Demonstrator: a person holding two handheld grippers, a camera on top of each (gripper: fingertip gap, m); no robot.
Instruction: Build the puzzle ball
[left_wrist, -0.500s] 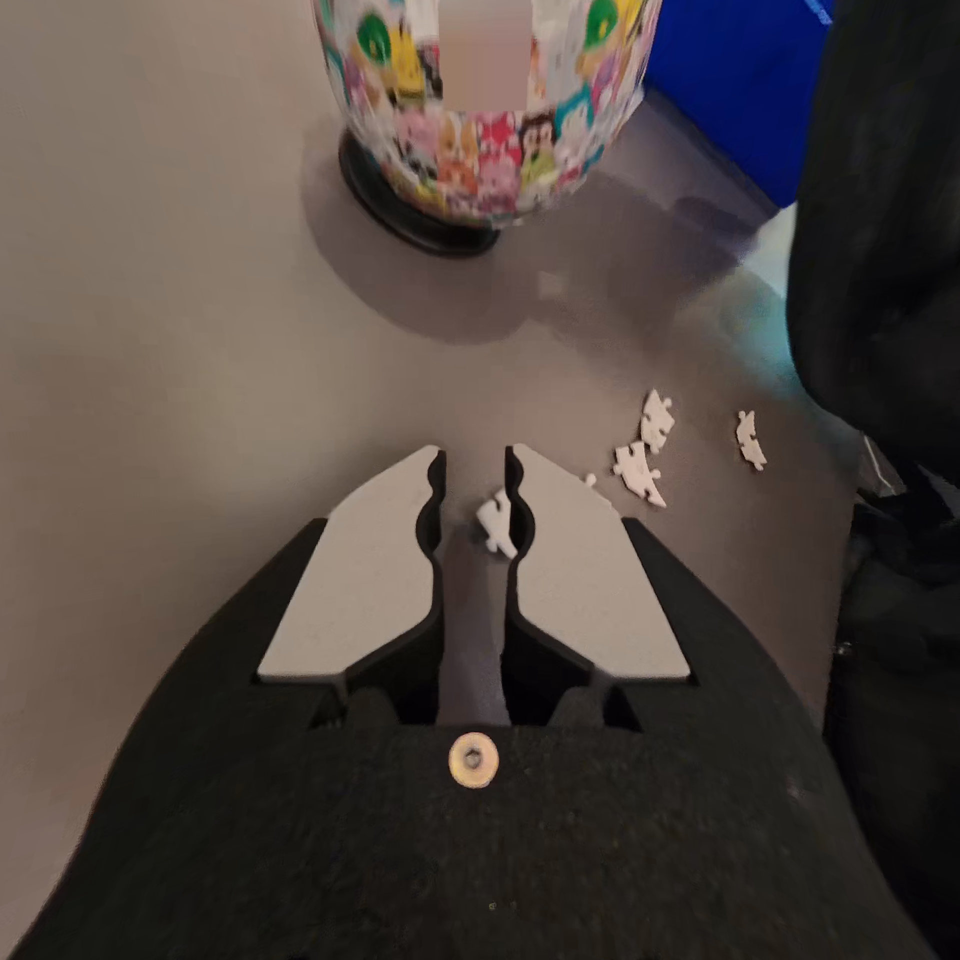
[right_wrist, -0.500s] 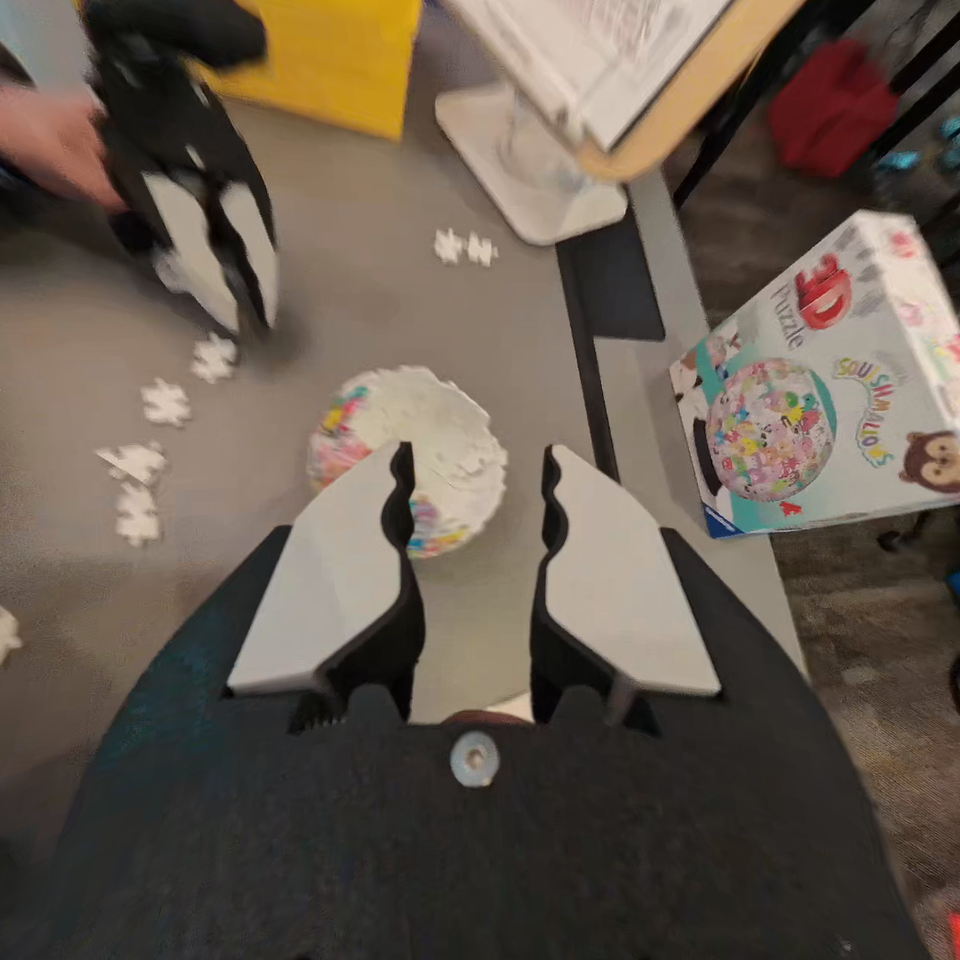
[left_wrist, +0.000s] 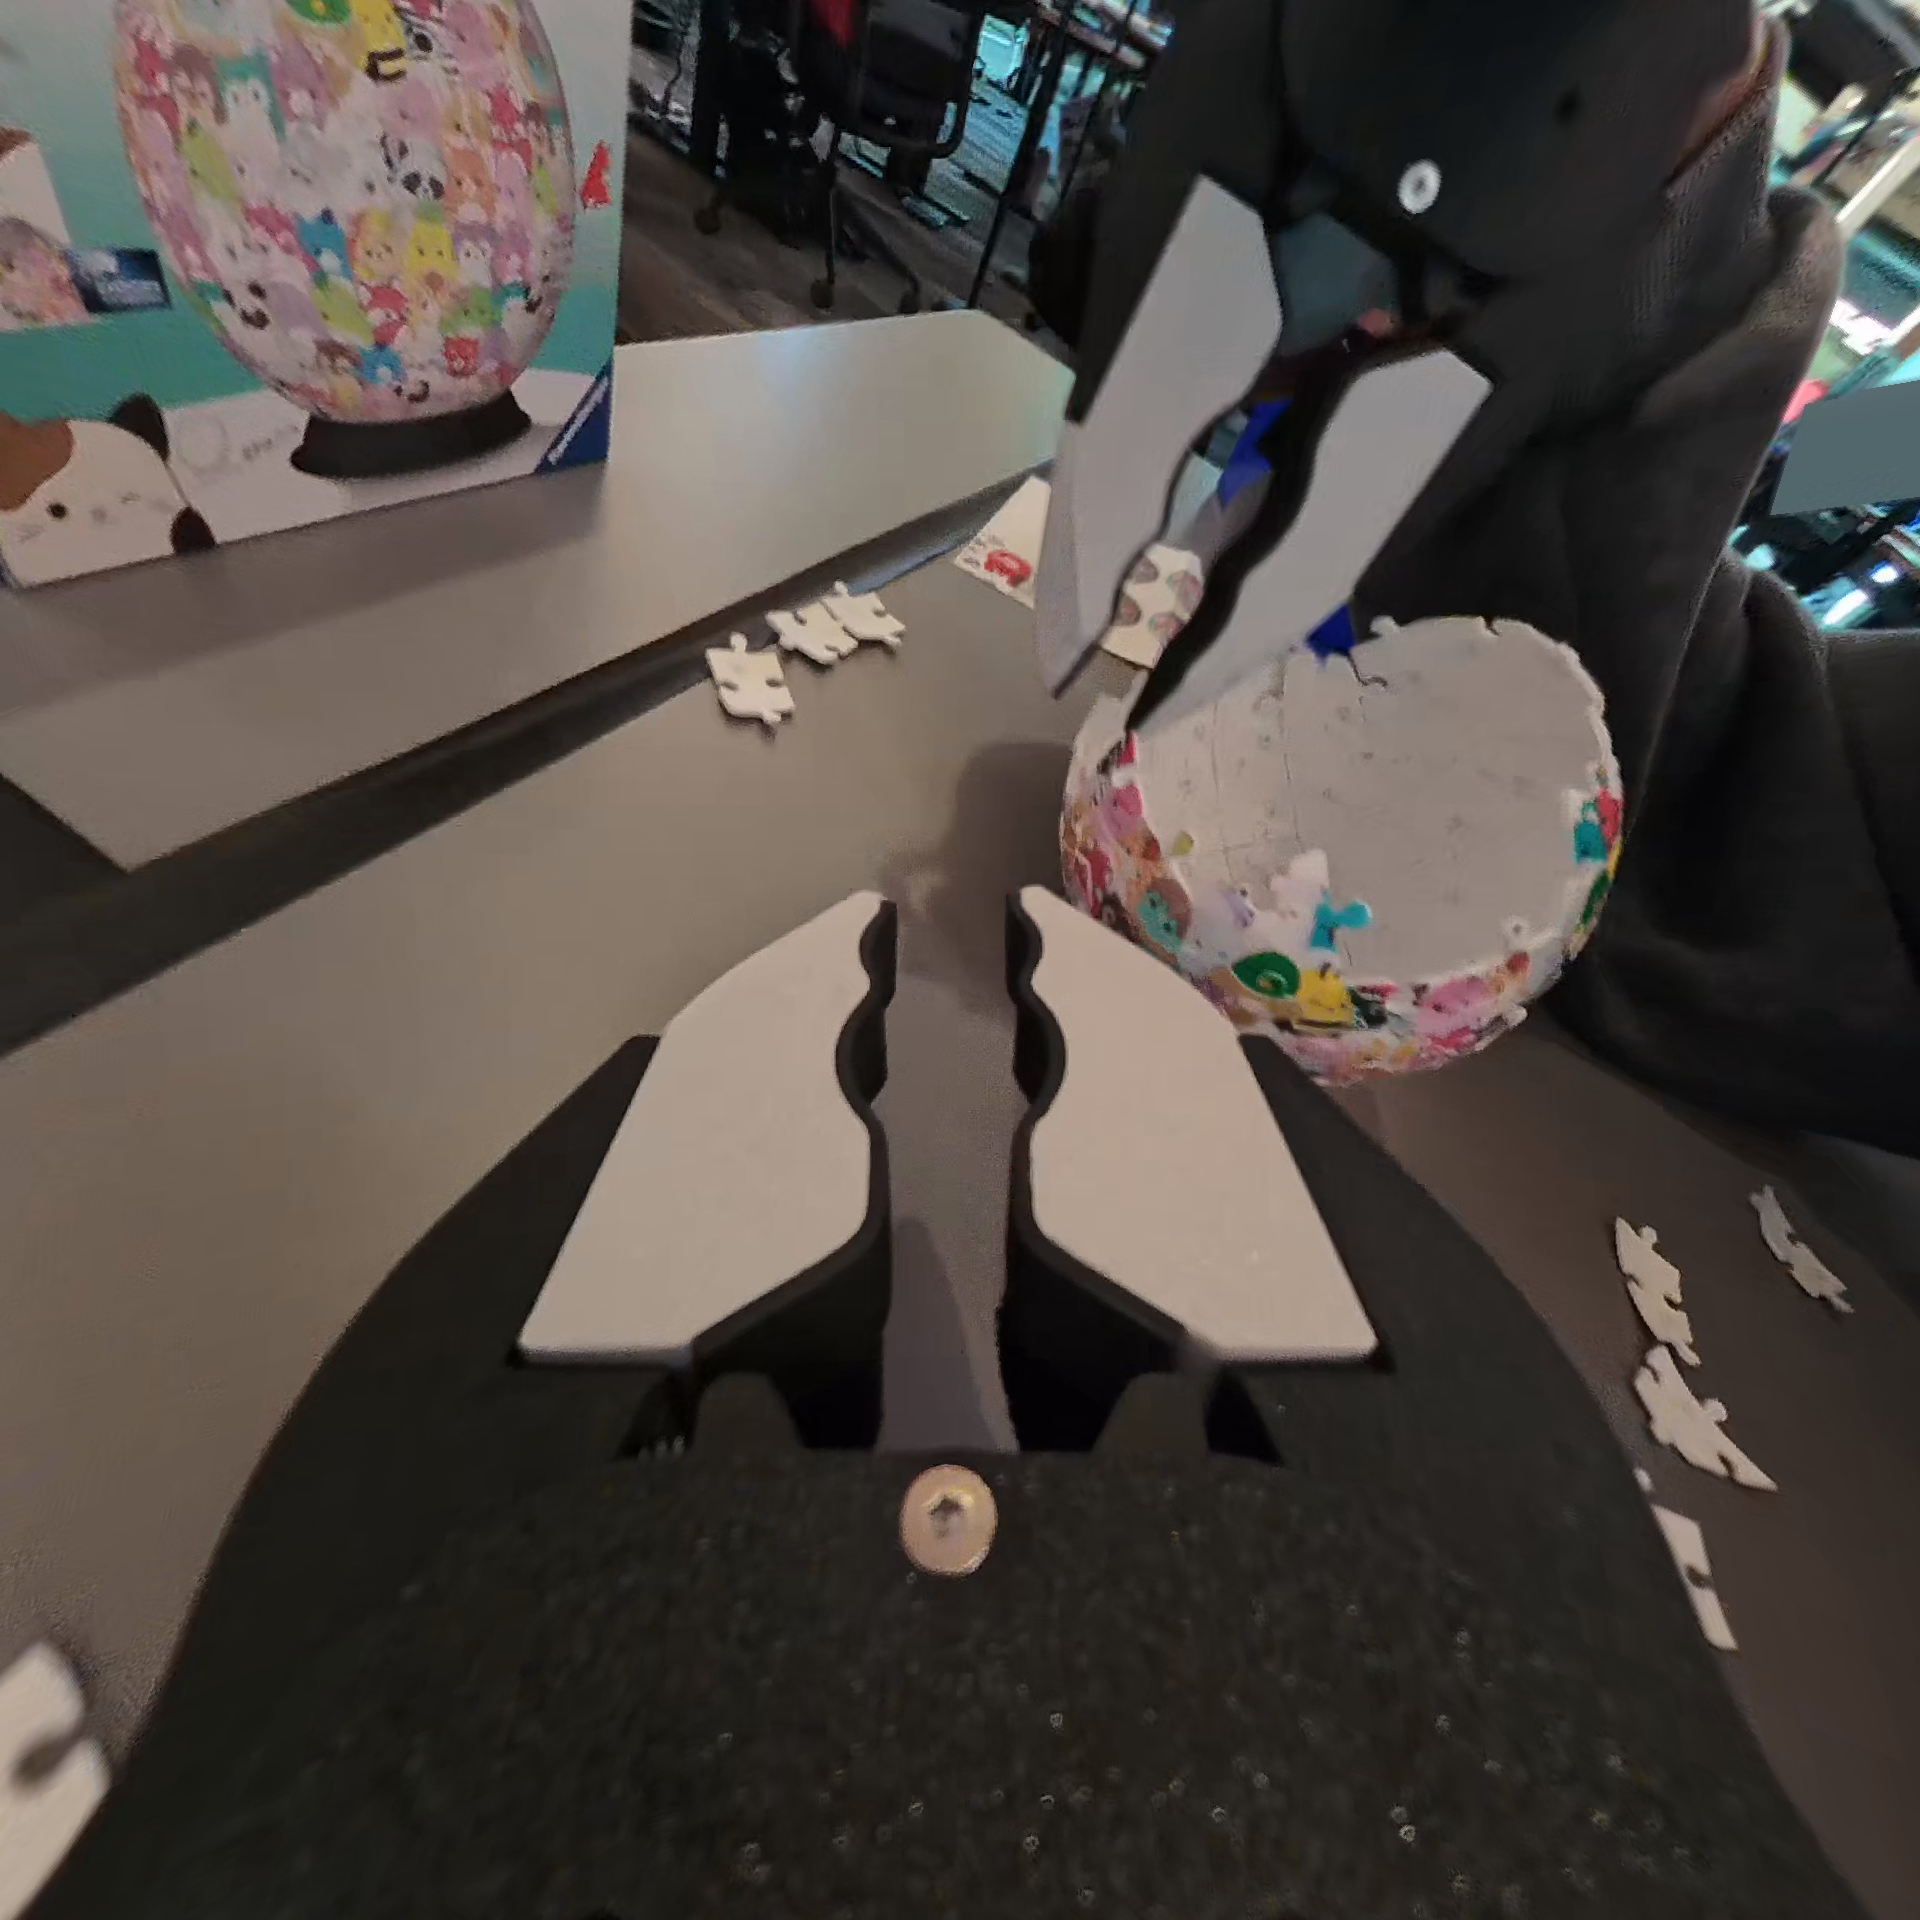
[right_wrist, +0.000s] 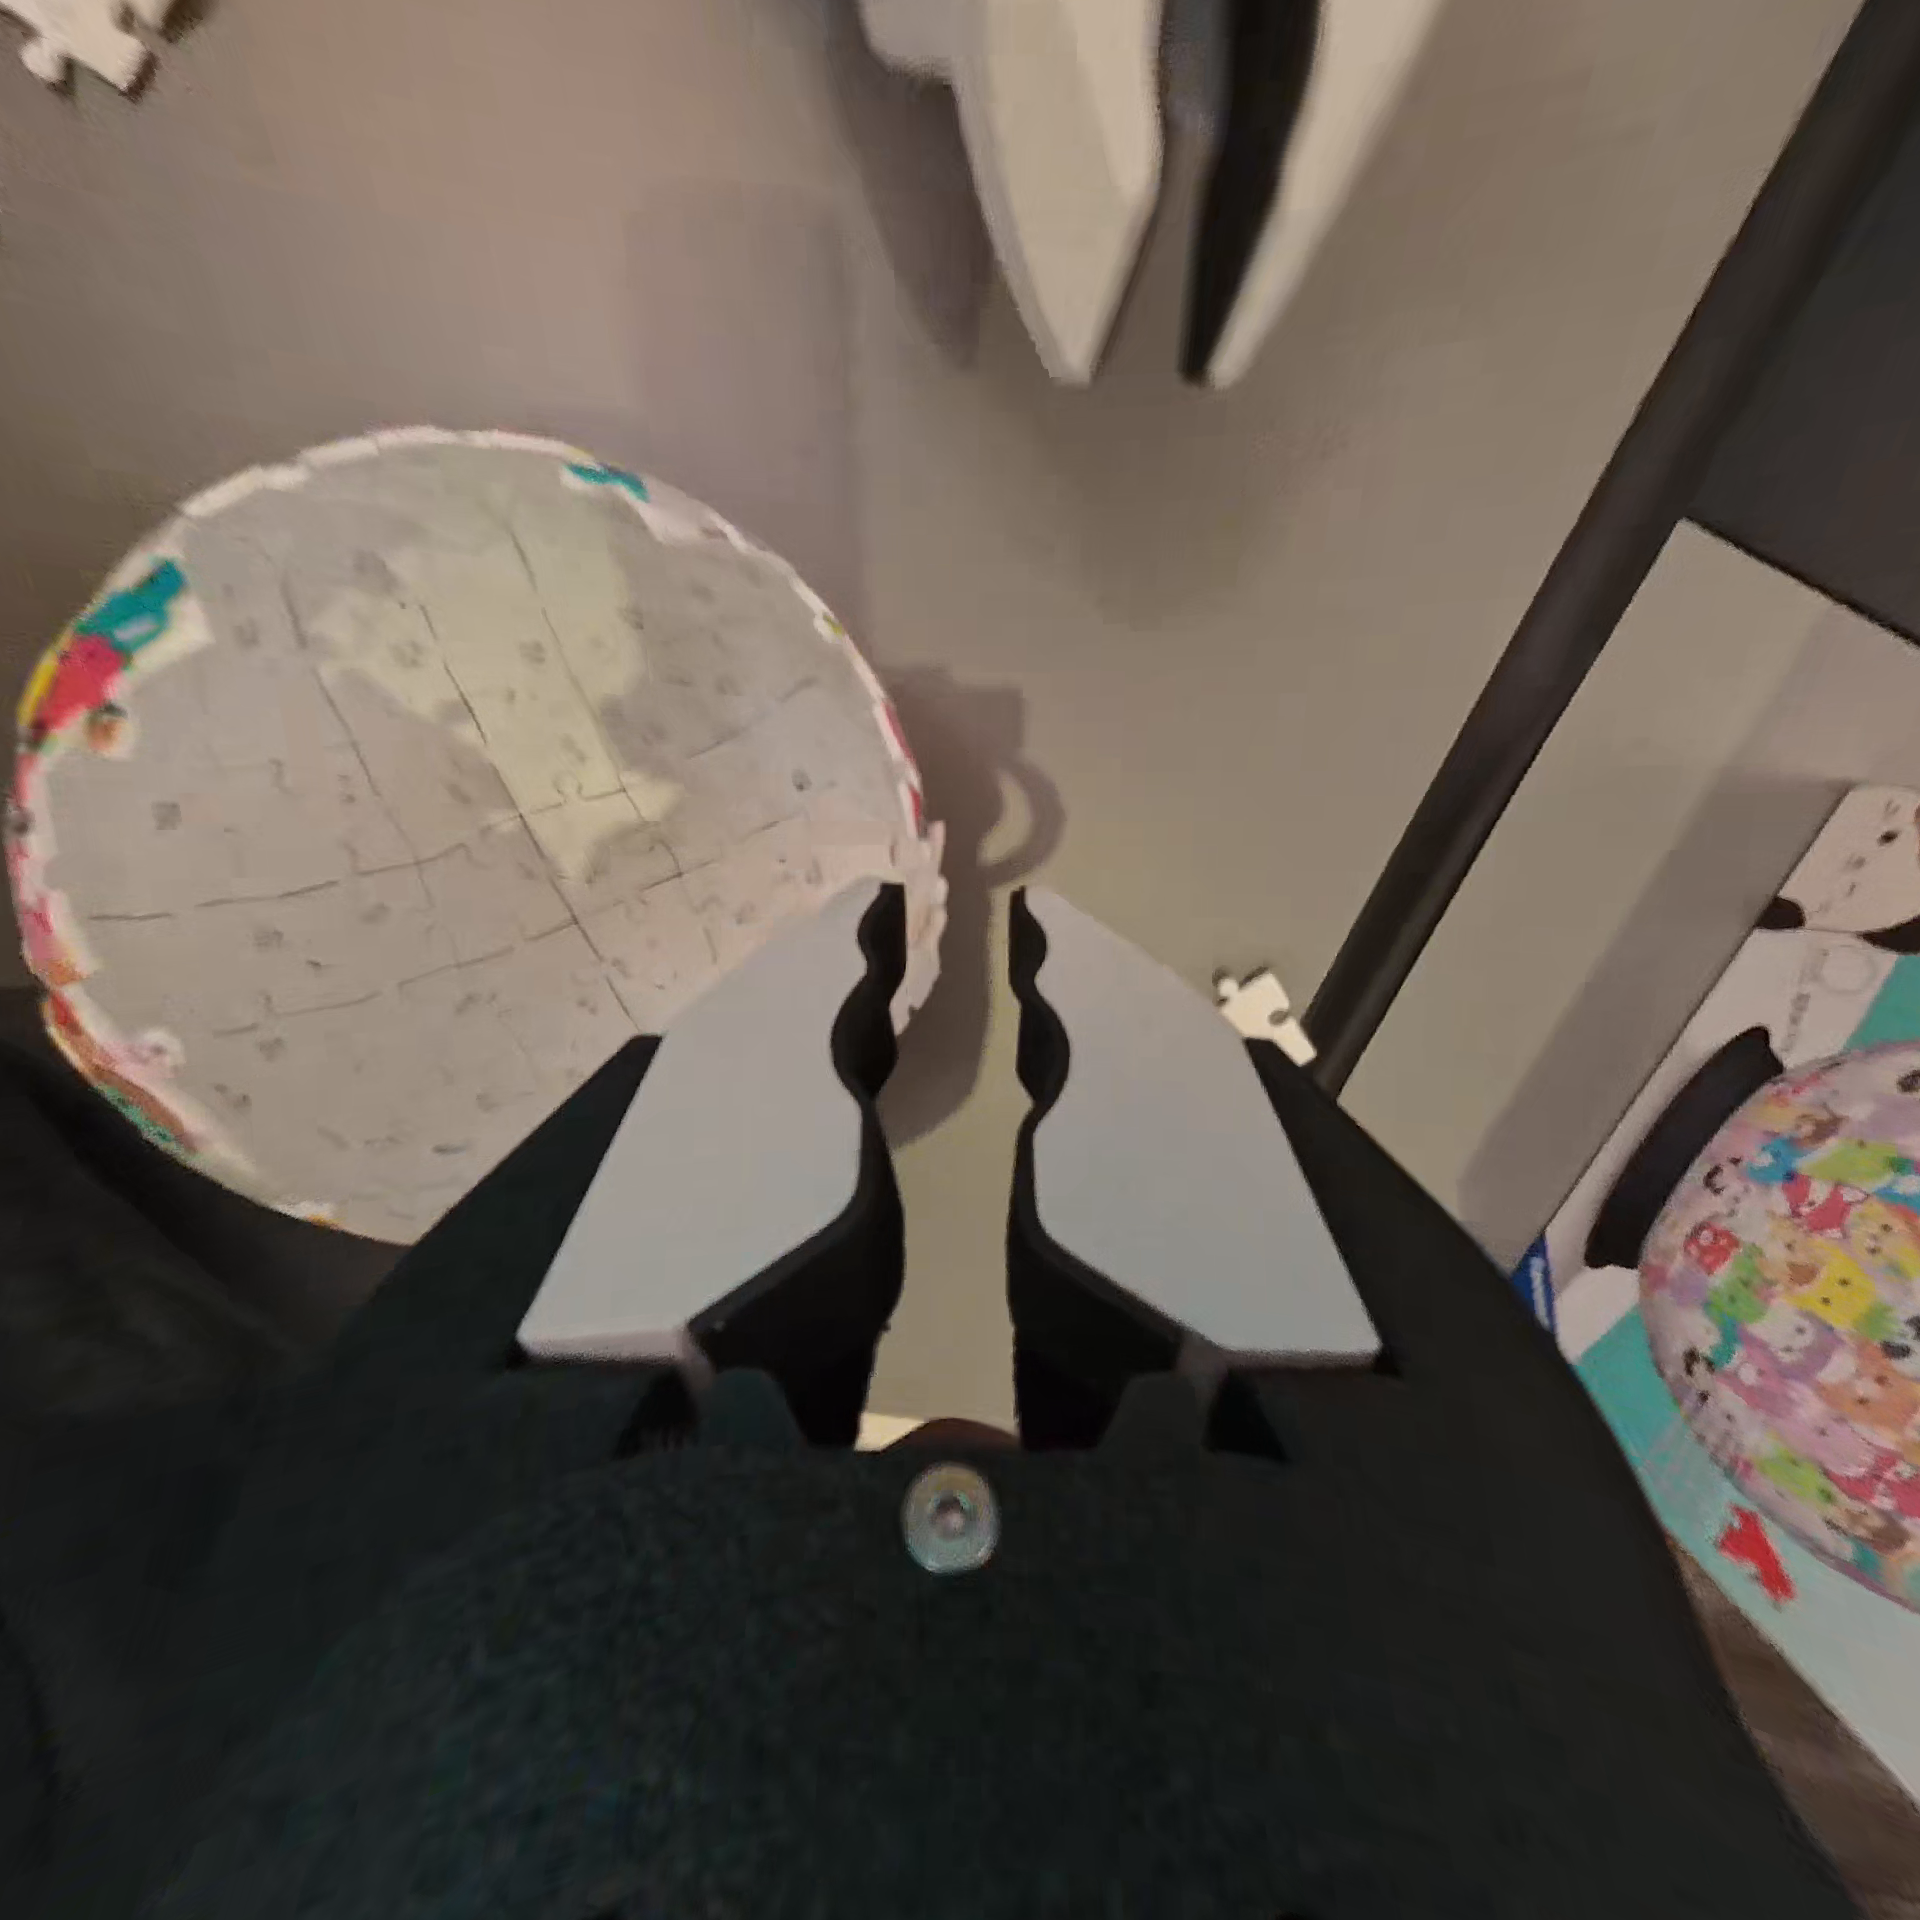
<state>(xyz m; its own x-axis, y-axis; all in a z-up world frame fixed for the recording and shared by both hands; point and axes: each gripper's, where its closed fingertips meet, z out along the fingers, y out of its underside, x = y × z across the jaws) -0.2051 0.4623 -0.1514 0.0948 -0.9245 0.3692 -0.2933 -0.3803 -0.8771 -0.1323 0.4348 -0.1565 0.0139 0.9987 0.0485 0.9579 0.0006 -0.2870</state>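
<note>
Hovering right gripper (left_wrist: 1127, 675) over puzzle ball (left_wrist: 1351, 852), printed puzzle box (left_wrist: 301, 281), apparently empty jaws.

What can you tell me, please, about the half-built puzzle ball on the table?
The half-built puzzle ball is an open bowl-shaped shell of interlocked curved pieces, plastic-looking. Its outside is printed with small bright cartoon animals; its inside is plain white with faint marks. The rim is jagged with tabs and gaps. It rests tilted on the grey table, opening facing up and toward the left gripper. The right gripper hangs at its far rim, one finger just outside the wall; contact is unclear. A few loose pieces seem to lie inside.
</note>
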